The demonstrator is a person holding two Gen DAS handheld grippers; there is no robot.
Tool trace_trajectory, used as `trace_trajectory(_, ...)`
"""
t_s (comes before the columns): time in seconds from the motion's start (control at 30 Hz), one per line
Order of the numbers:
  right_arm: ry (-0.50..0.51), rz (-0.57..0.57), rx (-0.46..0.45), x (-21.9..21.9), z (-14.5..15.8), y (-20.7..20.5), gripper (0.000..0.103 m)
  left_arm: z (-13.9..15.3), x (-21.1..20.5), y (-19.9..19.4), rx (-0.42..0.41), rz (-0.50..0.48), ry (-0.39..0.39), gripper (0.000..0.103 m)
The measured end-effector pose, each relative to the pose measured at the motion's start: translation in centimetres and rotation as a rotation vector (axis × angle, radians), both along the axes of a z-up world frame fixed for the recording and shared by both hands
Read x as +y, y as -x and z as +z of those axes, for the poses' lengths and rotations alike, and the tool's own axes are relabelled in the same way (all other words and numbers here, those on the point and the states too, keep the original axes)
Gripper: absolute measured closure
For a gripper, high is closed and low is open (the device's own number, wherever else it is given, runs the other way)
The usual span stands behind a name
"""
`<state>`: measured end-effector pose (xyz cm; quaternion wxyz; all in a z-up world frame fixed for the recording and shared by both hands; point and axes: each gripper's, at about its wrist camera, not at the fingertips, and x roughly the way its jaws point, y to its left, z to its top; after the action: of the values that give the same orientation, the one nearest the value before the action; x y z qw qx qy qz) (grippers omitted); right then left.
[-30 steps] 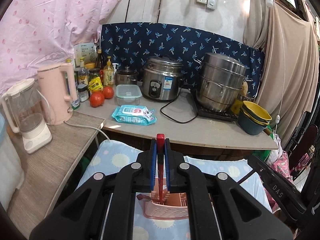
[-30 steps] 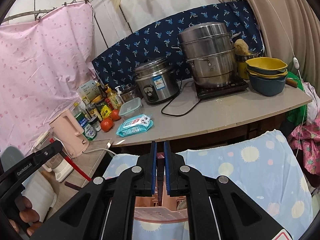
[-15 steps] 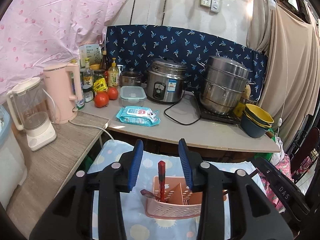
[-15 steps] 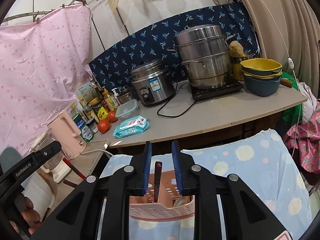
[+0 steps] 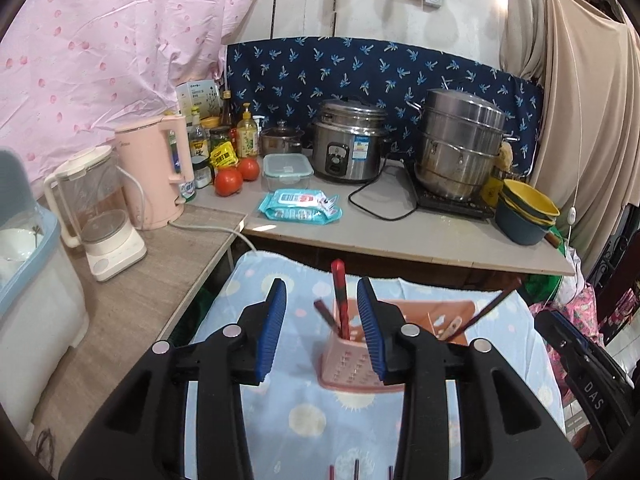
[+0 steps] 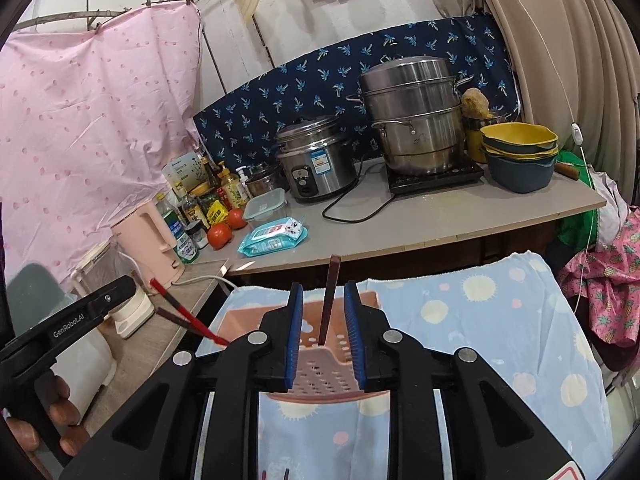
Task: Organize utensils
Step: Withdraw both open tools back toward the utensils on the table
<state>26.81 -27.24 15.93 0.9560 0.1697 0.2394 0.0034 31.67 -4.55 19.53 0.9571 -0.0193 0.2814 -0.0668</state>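
Note:
A pink perforated utensil basket [image 5: 352, 364] [image 6: 320, 368] stands on the blue spotted cloth [image 5: 320, 420]. A red chopstick [image 5: 339, 292] and a darker one [image 5: 323, 316] stand in its left end, and another dark stick [image 5: 492, 308] leans out to the right. My left gripper [image 5: 322, 316] is open just short of the basket, its blue pads clear of the red chopstick. My right gripper [image 6: 324, 328] is open too, and a brown chopstick [image 6: 330, 296] stands in the basket beyond its pads, untouched. The red chopsticks [image 6: 180, 308] lean left in the right wrist view.
Behind the cloth is a counter with a rice cooker [image 5: 348, 148], a steamer pot [image 5: 460, 148], stacked bowls [image 5: 524, 212], a wipes pack [image 5: 300, 206] and tomatoes [image 5: 228, 180]. A pink kettle [image 5: 156, 172] and a blender [image 5: 100, 216] stand left. More sticks [image 5: 356, 472] lie on the cloth's near edge.
Both grippers were shut on a chopstick over the basket. Both have opened and drawn back, and the chopsticks now stand loose in the basket.

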Motion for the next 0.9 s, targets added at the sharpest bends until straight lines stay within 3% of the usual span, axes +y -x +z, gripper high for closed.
trace_trajectory(0.37, 0.023, 0.061, 0.088, 2.5, -3.0, 6.5, 0.081, -2.1, 0.4, 5.7, 0.052, 0.004, -0.067, 0.068)
trace_trajectory(0.57, 0.014, 0.086, 0.124, 3.5, -4.6, 9.9, 0.081, -4.1, 0.5, 8.8, 0.099, -0.013, -0.078, 0.068)
trace_trajectory(0.9, 0.082, 0.13, 0.179, 5.9, -6.9, 14.4, 0.081, -7.4, 1.9, 12.6, 0.178, -0.007, -0.079, 0.068)
